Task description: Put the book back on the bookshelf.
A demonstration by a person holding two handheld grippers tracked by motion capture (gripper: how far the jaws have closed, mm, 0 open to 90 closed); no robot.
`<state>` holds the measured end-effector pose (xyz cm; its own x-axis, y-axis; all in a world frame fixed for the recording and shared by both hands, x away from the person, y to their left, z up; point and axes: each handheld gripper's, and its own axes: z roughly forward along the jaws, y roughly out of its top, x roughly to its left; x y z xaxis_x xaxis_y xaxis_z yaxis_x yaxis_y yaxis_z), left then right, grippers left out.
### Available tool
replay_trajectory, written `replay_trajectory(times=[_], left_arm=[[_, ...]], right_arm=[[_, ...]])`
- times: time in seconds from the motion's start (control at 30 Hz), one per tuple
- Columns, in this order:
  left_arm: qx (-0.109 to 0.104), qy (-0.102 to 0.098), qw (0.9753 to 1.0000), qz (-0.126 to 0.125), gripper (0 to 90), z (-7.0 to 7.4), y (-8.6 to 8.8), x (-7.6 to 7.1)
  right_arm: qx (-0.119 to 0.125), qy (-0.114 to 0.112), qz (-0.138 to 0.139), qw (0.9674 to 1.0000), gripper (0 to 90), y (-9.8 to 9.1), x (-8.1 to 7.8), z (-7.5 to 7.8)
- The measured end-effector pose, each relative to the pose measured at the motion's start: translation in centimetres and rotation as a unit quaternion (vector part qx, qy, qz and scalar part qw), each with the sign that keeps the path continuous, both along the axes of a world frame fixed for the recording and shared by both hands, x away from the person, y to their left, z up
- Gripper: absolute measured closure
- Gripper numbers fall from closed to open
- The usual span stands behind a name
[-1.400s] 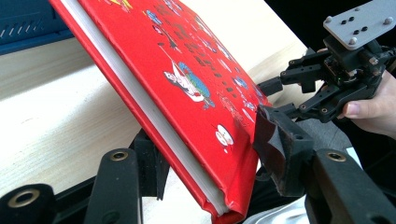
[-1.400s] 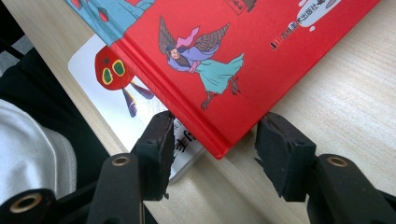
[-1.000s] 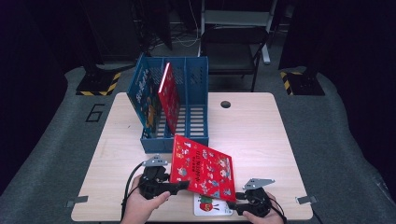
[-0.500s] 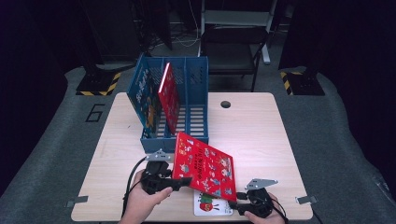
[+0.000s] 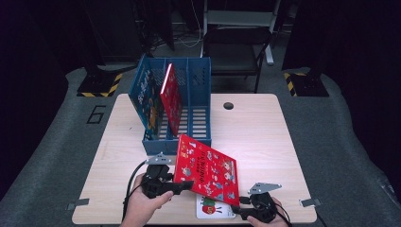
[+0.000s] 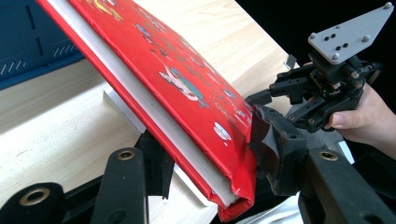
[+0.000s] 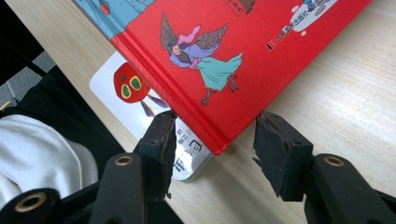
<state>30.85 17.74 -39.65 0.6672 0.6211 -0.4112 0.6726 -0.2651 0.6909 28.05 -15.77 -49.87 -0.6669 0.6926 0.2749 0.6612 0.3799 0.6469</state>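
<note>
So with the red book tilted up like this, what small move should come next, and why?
Probably raise the left gripper a little to lift the red book off the white book. Its fingers clamp the red book's corner, which is tilted up over the white book, while the right gripper stands open at another corner. The blue file rack has a free slot.

Wooden table bears blue file rack, white book

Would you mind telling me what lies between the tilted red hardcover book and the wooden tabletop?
A thin white picture book lies flat under the red hardcover book on the wooden tabletop, seen best in the right gripper view.
</note>
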Motion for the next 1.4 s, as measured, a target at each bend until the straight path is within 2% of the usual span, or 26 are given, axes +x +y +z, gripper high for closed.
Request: replay_trajectory(times=[0.2,0.23,0.37,0.43,0.5,0.6,0.63,0.73,0.77,0.8,0.87,1.0,1.4], left_arm=[[0.004,-0.006,1.0000,0.002,52.3,-0.1,-0.2,-0.6],[0.004,-0.003,1.0000,-0.002,52.3,-0.1,-0.2,-0.6],[0.003,-0.005,1.0000,0.000,52.3,-0.4,-0.4,-0.8],[0.002,0.001,1.0000,-0.003,52.3,-0.4,-0.4,-0.7],[0.001,0.001,1.0000,-0.007,52.3,-0.4,-0.5,-0.6],[0.000,-0.003,1.0000,-0.008,52.5,-0.3,-0.8,-0.5],[0.000,-0.001,0.9999,-0.014,52.5,-0.2,-0.8,-0.4],[-0.001,-0.002,0.9999,-0.016,52.5,0.2,-1.0,-0.1],[0.003,-0.011,0.9998,-0.018,52.5,0.4,-1.0,0.1],[0.001,-0.008,0.9998,-0.016,52.6,0.5,-1.1,0.1],[0.004,-0.017,0.9997,-0.019,52.6,0.7,-1.2,0.3],[0.007,-0.014,0.9997,-0.018,52.8,1.3,-1.3,0.7],[0.011,-0.027,0.9995,-0.010,53.2,3.2,-0.3,1.3]], right_arm=[[-0.010,0.002,0.002,1.0000,48.6,0.2,-0.3,-0.1],[-0.007,0.009,0.001,0.9999,48.6,0.2,-0.5,-0.1],[-0.013,0.006,-0.001,0.9999,48.6,0.1,-0.6,-0.2],[-0.015,0.005,0.001,0.9999,48.6,0.0,-0.7,-0.2],[-0.014,0.012,-0.007,0.9998,48.6,0.0,-0.9,-0.1],[-0.013,0.004,-0.011,0.9998,48.6,-0.3,-1.0,-0.1],[-0.012,0.008,-0.011,0.9998,48.6,-0.3,-1.1,-0.1],[-0.006,-0.007,-0.016,0.9998,48.6,-0.6,-1.1,0.0],[-0.004,-0.011,-0.020,0.9997,48.6,-0.6,-1.1,0.1],[-0.005,-0.017,-0.020,0.9996,48.6,-0.7,-1.1,0.2],[0.002,-0.016,-0.024,0.9996,48.7,-0.7,-1.0,0.3],[0.009,-0.015,-0.033,0.9993,48.7,-0.7,-0.8,0.4],[0.029,-0.050,-0.033,0.9978,48.8,0.0,0.2,1.6]])
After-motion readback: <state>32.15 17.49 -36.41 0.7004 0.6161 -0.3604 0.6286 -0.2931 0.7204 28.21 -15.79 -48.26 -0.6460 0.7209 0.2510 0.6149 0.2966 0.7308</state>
